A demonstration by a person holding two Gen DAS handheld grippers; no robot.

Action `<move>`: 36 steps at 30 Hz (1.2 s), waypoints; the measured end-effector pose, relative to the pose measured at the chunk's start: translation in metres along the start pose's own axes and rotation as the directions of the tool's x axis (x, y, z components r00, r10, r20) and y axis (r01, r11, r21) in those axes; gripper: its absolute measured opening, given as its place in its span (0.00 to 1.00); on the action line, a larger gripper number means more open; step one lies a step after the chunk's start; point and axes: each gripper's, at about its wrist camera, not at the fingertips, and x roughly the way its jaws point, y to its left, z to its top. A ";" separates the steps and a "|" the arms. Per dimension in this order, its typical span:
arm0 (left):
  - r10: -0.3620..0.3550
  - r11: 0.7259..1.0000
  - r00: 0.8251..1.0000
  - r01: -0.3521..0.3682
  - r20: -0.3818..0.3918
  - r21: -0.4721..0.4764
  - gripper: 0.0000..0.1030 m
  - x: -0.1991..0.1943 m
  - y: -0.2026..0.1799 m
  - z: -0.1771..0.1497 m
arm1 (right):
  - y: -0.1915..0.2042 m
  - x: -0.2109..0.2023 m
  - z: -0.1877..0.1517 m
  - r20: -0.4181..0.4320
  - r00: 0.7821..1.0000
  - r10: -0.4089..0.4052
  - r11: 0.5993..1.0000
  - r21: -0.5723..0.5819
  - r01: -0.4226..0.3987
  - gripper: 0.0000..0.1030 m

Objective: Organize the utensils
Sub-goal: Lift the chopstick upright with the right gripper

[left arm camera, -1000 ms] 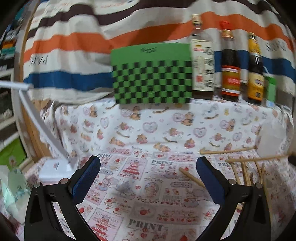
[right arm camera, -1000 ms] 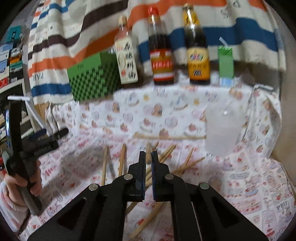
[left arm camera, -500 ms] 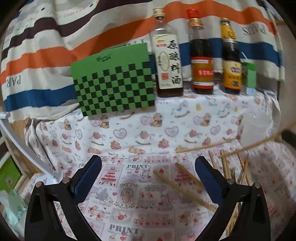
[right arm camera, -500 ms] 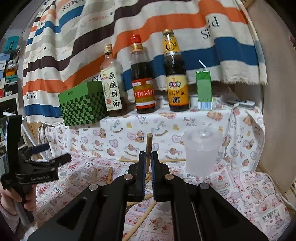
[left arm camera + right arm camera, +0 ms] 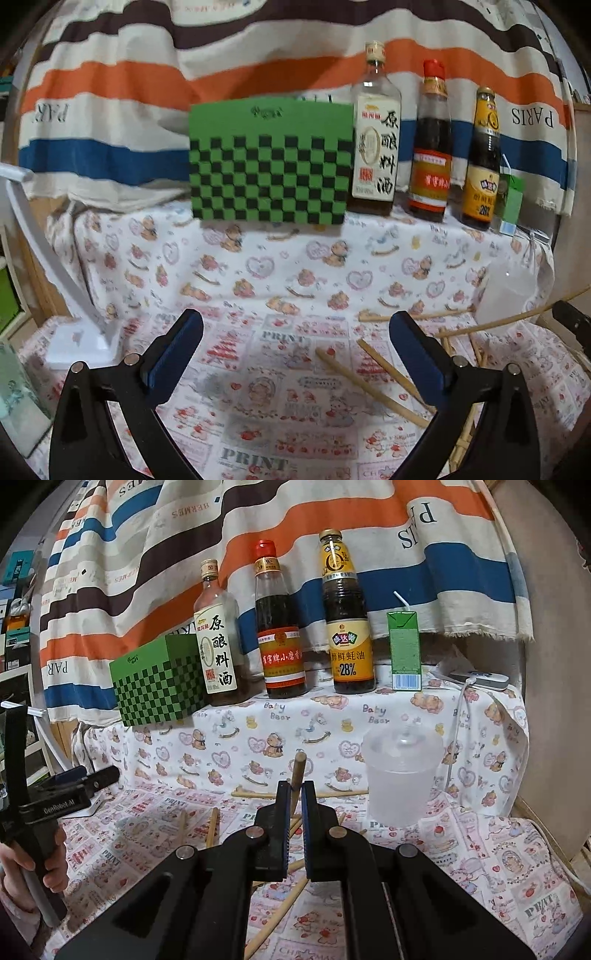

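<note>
My right gripper (image 5: 294, 794) is shut on a wooden chopstick (image 5: 297, 771) and holds it raised above the table, left of a translucent plastic cup (image 5: 400, 771). The held chopstick also shows in the left wrist view (image 5: 509, 318), beside the cup (image 5: 504, 297). Several loose chopsticks (image 5: 212, 827) lie on the printed tablecloth below; two (image 5: 369, 386) lie near my left gripper. My left gripper (image 5: 295, 354) is open and empty above the cloth. It also shows at the left of the right wrist view (image 5: 79, 779).
At the back stand a green checkered box (image 5: 269, 162), three sauce bottles (image 5: 279, 627) and a green drink carton (image 5: 404, 651). A white lamp base (image 5: 79, 341) sits at the left. A white cable (image 5: 458, 731) hangs by the cup.
My right gripper has lifted the chopstick off the pile and raised it beside the cup. My left gripper stays open and has shifted its aim a little.
</note>
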 end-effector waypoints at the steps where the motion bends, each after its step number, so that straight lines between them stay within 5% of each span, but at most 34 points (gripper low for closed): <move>1: 0.002 1.000 1.000 -0.002 0.008 0.006 0.97 -0.002 -0.001 0.000 | -0.001 -0.001 0.000 0.006 1.000 0.001 1.000 0.004 -0.001 0.06; 13: -0.035 0.999 0.998 0.035 -0.044 -0.010 0.97 0.004 -0.003 -0.003 | -0.009 -0.011 0.005 0.044 0.999 0.013 0.999 0.050 -0.016 0.06; 36: -0.025 1.000 0.999 0.025 -0.024 0.003 0.97 0.000 -0.005 -0.003 | -0.019 -0.018 0.011 0.074 0.997 0.025 0.994 0.100 -0.033 0.06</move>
